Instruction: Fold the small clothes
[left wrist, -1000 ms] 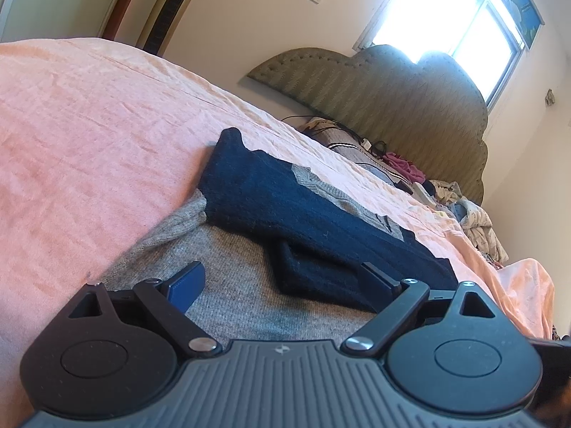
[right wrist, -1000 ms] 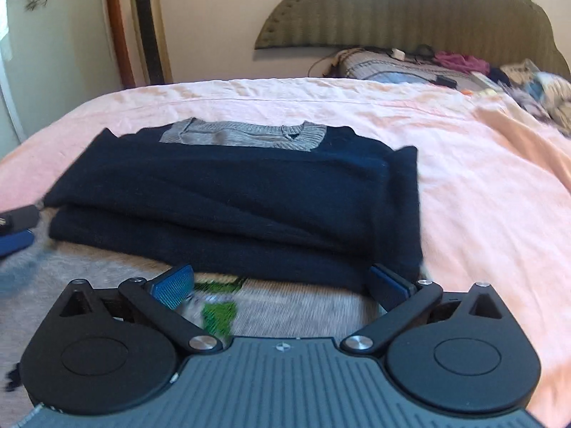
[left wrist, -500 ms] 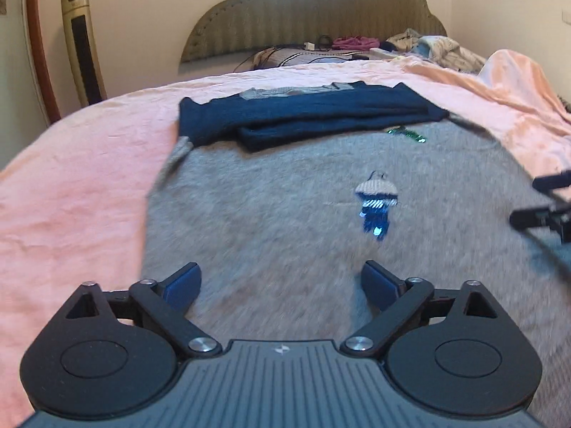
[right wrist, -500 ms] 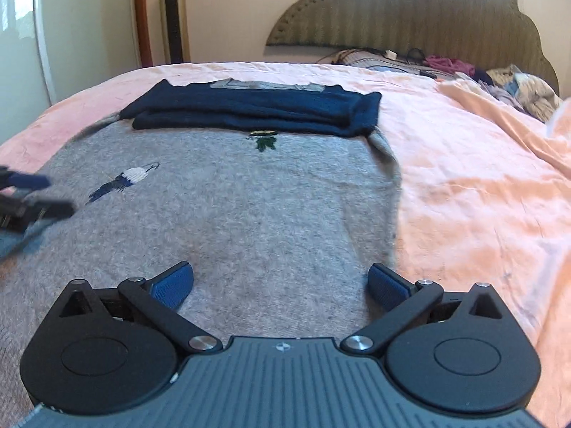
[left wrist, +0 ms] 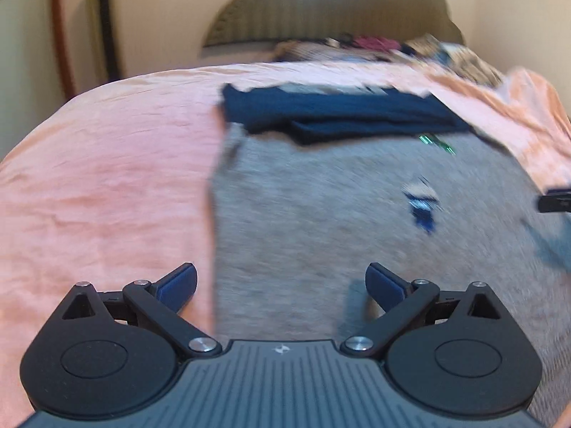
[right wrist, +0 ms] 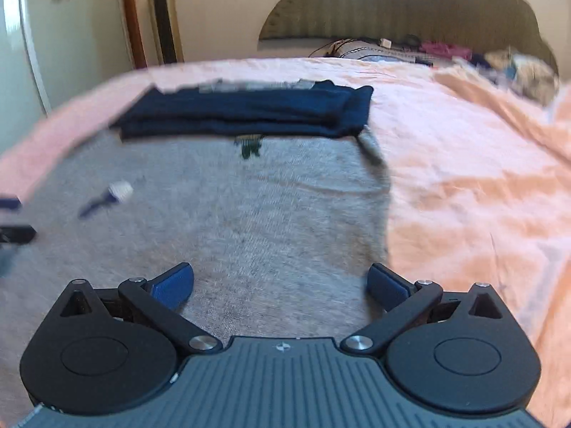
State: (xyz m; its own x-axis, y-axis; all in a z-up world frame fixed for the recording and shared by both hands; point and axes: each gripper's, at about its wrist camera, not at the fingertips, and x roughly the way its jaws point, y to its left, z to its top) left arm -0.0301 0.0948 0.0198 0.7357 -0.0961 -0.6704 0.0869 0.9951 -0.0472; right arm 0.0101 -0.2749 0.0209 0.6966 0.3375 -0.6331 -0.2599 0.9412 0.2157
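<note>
Flat on the pink bedsheet (left wrist: 107, 178) lies a grey sweater (left wrist: 321, 221), spread wide, with a small blue-and-white embroidered figure (left wrist: 423, 203) on its front and a green motif (right wrist: 249, 144) nearer the far end. Its upper part, sleeves included, is dark navy (right wrist: 246, 112) and lies folded over in a band across the far end of the garment, toward the headboard (right wrist: 392, 10). Both views are blurred by motion. At the near left edge of the sweater, the left gripper (left wrist: 282, 283) points down at the fabric with its jaws opening, nearly at full spread; its left blue pad sits over bare sheet and the right one over grey knit, so the garment's left border runs between them, and no cloth is pinched. At the near right side, the right gripper (right wrist: 280, 283) hangs with jaws wide apart; the left pad sits over grey knit, the right pad at about the sweater's right border where pink sheet begins, and nothing is gripped. Each gripper shows at the margin of the other's view as a dark blurred tip beside the sweater. Toward the head of the bed, a heap of mixed clothes (right wrist: 499, 60) lies before the headboard, well apart from the sweater.
</note>
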